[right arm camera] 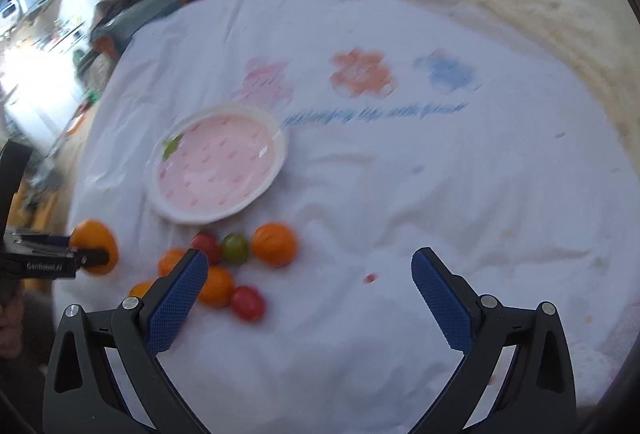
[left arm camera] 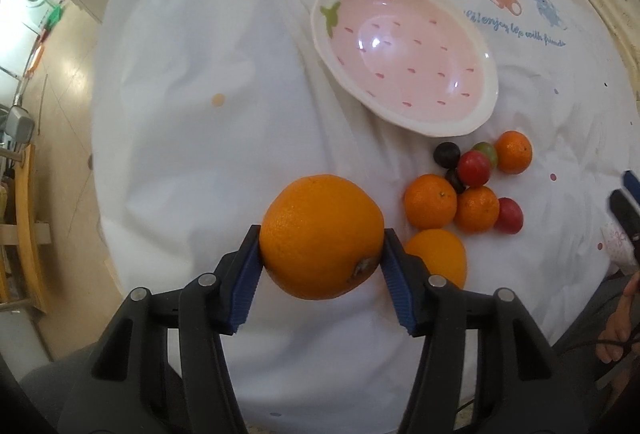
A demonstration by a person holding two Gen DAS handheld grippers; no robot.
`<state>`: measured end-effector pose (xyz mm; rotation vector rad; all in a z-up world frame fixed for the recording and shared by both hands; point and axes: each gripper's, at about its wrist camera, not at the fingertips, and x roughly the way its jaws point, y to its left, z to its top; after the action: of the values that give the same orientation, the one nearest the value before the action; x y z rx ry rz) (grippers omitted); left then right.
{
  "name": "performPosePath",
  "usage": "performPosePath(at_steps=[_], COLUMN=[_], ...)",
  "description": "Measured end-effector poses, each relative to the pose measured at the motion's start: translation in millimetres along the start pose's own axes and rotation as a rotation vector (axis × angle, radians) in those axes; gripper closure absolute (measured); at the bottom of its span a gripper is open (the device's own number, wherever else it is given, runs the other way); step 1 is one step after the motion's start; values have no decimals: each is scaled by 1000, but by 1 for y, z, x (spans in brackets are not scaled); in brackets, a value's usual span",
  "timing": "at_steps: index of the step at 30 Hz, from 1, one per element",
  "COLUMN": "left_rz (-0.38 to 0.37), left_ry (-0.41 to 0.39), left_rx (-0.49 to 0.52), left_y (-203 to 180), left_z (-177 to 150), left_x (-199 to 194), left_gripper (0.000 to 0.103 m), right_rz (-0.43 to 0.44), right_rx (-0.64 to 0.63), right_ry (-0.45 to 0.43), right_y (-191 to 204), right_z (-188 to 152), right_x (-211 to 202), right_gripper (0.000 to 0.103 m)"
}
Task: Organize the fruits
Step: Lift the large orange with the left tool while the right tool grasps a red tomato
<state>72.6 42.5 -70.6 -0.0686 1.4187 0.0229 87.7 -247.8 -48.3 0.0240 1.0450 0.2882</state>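
Left gripper (left arm camera: 322,258) pinches a large orange (left arm camera: 322,236); right gripper (right arm camera: 310,274) jaws spread; strawberry-pattern plate (left arm camera: 476,122) holds nothing, small fruits (left arm camera: 472,186) lie beside it

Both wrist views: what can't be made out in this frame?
- Second large orange, left wrist view: partly behind the left gripper finger.
- Right gripper, left wrist view: cut off by the edge; jaws unreadable there.
- Cloth lettering, right wrist view: blurred, illegible.
- Small dark fruits: kind unclear; right wrist view hides them.
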Motion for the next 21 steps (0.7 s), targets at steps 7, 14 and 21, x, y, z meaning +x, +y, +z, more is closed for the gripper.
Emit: performPosePath(at_steps=[7, 14, 21], left_rz=[-32, -38, -53], left_ry=[-2, -14, -27], left_rx=[-58, -80, -86], left_y=[1, 0, 0], left_z=[-2, 5, 9], left_x=[8, 13, 10], left_gripper=[50, 50, 50], right_rz=[98, 44, 64], right_rx=[-155, -346, -414], right_ry=[306, 347, 362], right_y=[27, 58, 70], right_z=[-17, -21, -26], right_x=[63, 93, 98], right_gripper=[37, 50, 69])
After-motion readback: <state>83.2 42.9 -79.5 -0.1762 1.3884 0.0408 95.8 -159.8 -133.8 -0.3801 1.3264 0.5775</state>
